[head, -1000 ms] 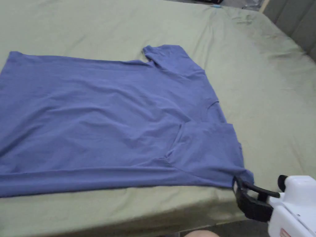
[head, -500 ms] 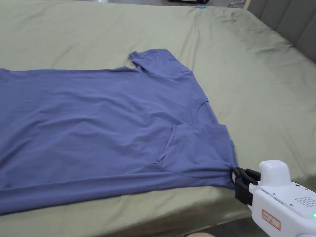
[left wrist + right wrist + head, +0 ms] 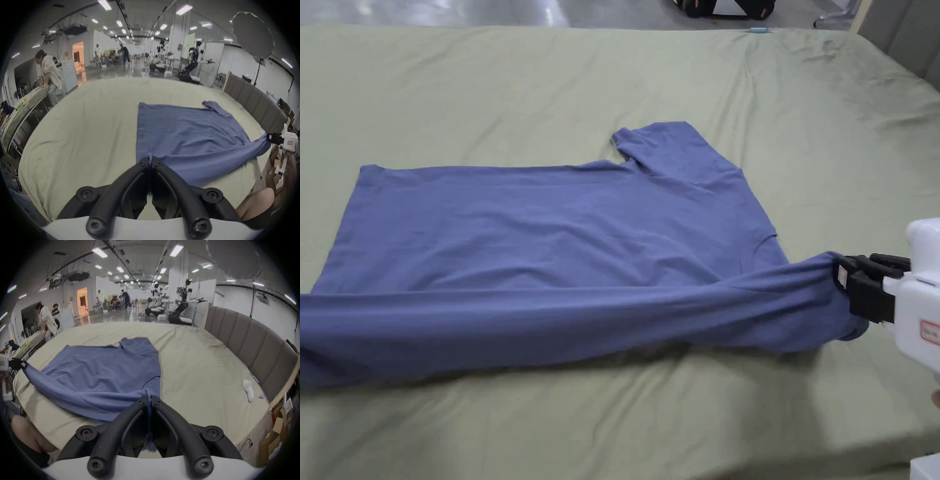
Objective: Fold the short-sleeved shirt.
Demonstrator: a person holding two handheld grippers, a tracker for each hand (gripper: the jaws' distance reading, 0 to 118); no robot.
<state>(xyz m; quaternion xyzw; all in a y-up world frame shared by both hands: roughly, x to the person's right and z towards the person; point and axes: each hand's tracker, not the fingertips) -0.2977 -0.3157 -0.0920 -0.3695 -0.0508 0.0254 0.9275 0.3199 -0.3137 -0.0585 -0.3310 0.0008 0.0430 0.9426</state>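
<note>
Over green bedsheet (image 3: 487, 75), both grippers, left (image 3: 150, 160) & right (image 3: 842, 281), clamped thin, limp blue short-sleeved cotton shirt (image 3: 550, 237); near-edge corners looked best hold pts.

My short-sleeved shirt (image 3: 550, 237): soft matt blue cloth, lightly creased. Bedsheet (image 3: 487, 75): matt green cloth, wrinkled. My right gripper (image 3: 842, 276): matt black plastic jaws, glossy white plastic housing.

Shirt (image 3: 550, 231) flat on the bed (image 3: 487, 81), near edge lifted between left gripper (image 3: 150, 160) and right gripper (image 3: 842, 275).
</note>
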